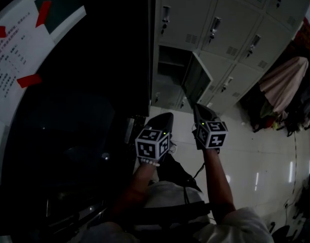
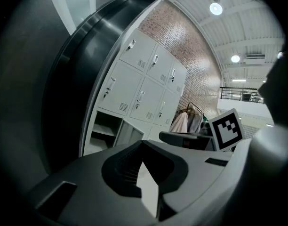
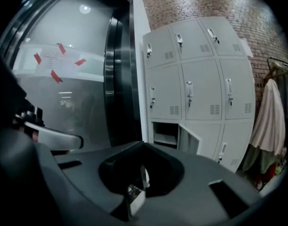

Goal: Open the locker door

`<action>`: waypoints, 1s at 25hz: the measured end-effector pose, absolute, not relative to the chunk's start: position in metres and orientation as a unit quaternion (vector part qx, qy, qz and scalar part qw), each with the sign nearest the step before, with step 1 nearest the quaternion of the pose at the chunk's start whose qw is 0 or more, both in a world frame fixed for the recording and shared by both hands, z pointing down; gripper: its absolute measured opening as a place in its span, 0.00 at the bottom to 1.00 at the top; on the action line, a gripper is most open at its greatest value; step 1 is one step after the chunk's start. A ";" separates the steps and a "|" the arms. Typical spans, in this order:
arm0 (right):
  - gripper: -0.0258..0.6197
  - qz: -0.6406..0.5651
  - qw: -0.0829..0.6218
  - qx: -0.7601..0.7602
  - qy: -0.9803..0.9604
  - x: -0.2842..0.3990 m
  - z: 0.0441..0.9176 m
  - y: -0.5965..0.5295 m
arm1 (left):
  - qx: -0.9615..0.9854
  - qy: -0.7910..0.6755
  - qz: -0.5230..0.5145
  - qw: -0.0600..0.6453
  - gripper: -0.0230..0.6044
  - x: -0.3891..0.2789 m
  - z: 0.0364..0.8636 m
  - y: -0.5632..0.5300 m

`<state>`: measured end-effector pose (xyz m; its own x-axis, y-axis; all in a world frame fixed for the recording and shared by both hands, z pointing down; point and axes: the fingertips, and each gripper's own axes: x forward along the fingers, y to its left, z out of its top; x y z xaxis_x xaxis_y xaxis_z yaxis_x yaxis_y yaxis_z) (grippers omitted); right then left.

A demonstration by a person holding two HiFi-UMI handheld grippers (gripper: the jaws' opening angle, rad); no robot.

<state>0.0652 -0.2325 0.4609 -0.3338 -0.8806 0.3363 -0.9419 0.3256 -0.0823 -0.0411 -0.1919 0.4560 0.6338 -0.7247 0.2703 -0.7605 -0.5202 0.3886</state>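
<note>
Locker door [image 1: 197, 80], center of the head view, bottom row, stands open, so the job looks done. My left gripper [image 1: 166, 116] & right gripper [image 1: 197, 108] are well apart from it, fingers closed, nothing held.

The locker door [image 3: 190, 139] is open: pale grey metal, upright, swung well out from the front of the locker bank [image 3: 200, 74] on its right-hand hinge side. It belongs to the left column, third row down in the right gripper view, at about six o'clock on the bank's face. Just left of it, the open compartment [image 3: 165, 133] is laid bare, dark inside, with a shelf across it (what's inside can't be made out). From the head view, the door juts from that opening toward five o'clock, its inner face turned to the compartment.
</note>
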 end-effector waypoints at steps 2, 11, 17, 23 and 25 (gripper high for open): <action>0.05 0.125 0.101 0.556 -0.815 0.060 0.439 -0.215 | 0.871 -0.425 0.035 0.242 0.03 -0.042 0.449 -0.181; 0.05 0.126 0.069 0.519 -0.843 0.056 0.401 -0.156 | 0.881 -0.415 0.032 0.226 0.03 -0.018 0.418 -0.148; 0.05 0.130 0.075 0.508 -0.848 0.069 0.409 -0.139 | 0.877 -0.424 0.043 0.222 0.03 0.001 0.417 -0.139; 0.05 0.142 0.078 0.513 -0.843 0.091 0.416 -0.131 | 0.866 -0.437 0.045 0.239 0.03 0.010 0.426 -0.137; 0.05 0.142 0.075 0.515 -0.842 0.096 0.415 -0.130 | 0.866 -0.438 0.045 0.239 0.03 0.013 0.427 -0.135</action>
